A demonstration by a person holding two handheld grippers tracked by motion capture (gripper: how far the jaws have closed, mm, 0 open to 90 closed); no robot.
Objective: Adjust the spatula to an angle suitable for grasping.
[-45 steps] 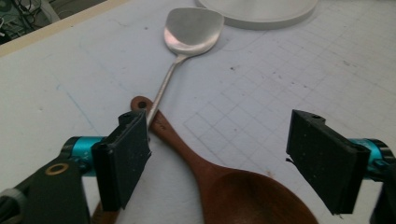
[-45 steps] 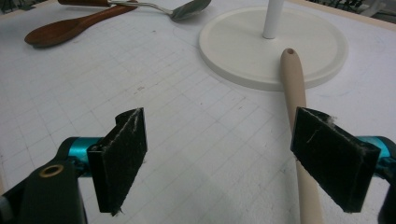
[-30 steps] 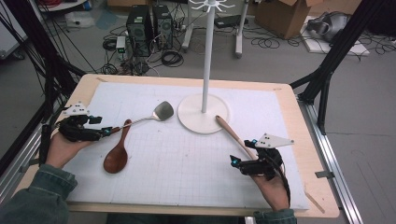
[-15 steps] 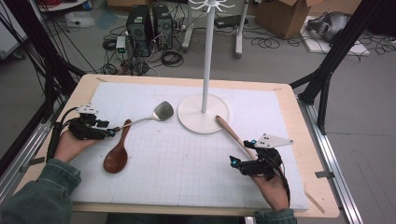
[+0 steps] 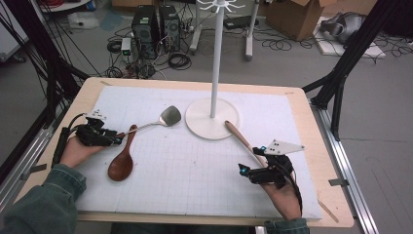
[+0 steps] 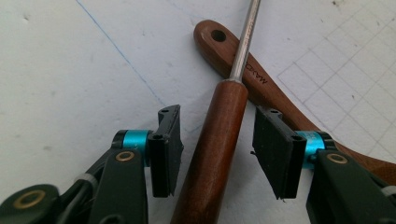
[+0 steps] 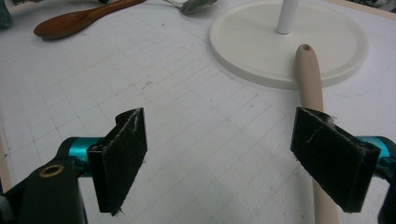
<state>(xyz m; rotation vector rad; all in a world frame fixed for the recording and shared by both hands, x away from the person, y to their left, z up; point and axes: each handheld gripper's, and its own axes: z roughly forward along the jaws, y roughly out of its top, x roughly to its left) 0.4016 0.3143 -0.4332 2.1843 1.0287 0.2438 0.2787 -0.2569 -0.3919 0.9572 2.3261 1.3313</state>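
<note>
Closing around the spatula handle (image 6: 212, 149), your left gripper (image 5: 117, 140) has its jaws on either side of the wood, but a gap remains on both sides, so the pads do not press it yet (the jaws have just been narrowing). The spatula (image 5: 160, 120) lies on the white mat (image 5: 195, 175), its metal blade (image 5: 170, 115) pointing toward the stand base (image 5: 212, 119). Its metal shaft crosses over the end of the dark spoon (image 5: 122, 161), which lies just beside it on the mat; in the left gripper view you see the spoon handle (image 6: 252, 74) with its hole under the shaft.

Your right gripper (image 5: 246, 170) rests at the near right part of the mat with the jaws wide apart and nothing between them. The pale spoon handle (image 7: 310, 79) passes just beside its right pad (image 7: 334, 156), and the tip of this handle lies on the rim of the stand base. The white pole (image 5: 216, 58) rises from the middle of this base.
</note>
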